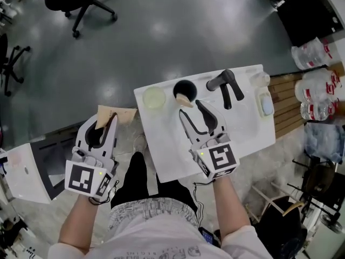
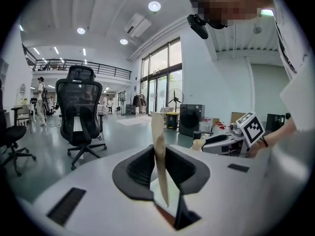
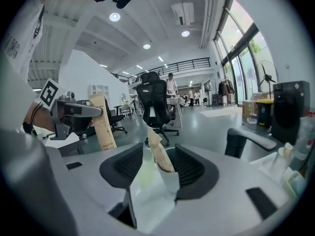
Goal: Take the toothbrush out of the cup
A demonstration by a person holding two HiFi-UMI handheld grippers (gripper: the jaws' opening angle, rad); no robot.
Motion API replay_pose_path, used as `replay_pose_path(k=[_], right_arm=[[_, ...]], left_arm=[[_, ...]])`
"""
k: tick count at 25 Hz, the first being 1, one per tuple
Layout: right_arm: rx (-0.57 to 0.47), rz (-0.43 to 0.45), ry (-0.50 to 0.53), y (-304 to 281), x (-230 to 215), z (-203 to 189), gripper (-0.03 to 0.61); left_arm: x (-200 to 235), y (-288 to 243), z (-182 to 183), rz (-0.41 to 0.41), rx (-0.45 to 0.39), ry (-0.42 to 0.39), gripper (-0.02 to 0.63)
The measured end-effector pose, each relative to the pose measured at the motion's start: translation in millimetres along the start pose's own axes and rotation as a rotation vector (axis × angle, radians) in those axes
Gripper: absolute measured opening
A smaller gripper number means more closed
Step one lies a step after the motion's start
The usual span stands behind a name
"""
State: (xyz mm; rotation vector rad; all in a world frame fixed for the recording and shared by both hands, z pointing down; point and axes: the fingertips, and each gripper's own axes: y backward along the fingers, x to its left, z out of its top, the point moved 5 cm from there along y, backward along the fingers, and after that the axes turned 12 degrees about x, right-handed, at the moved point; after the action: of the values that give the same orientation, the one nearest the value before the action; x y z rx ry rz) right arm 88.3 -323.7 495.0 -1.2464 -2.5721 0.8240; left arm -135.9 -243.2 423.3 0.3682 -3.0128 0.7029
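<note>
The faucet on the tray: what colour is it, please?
The faucet is black, clearest in the head view.

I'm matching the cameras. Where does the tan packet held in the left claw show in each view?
Head view: packet, lower left, in the left claw.
Left gripper view: packet at centre, between the jaws.
Right gripper view: packet at left, upright.
Shared landmark: the black chair.

Head view looks steeply down, sharing the cup [image 1: 185,88] [image 3: 169,181] with right gripper view.
</note>
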Motion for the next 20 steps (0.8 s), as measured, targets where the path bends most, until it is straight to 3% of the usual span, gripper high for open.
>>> replay_pose_path(k=[12, 20], right_arm=[[0.021, -0.029, 0.142, -23.2, 1.6, 5.6, 0.210], [0.034, -0.034, 0.152, -32.5, 0.7, 3.6, 0.187]], left_arm=[[6.6, -6.5, -7.4, -0.005, 0.026, 0.006, 0.074], [14.9, -9.7, -11.7, 0.001, 0.035, 0.012, 0.074]])
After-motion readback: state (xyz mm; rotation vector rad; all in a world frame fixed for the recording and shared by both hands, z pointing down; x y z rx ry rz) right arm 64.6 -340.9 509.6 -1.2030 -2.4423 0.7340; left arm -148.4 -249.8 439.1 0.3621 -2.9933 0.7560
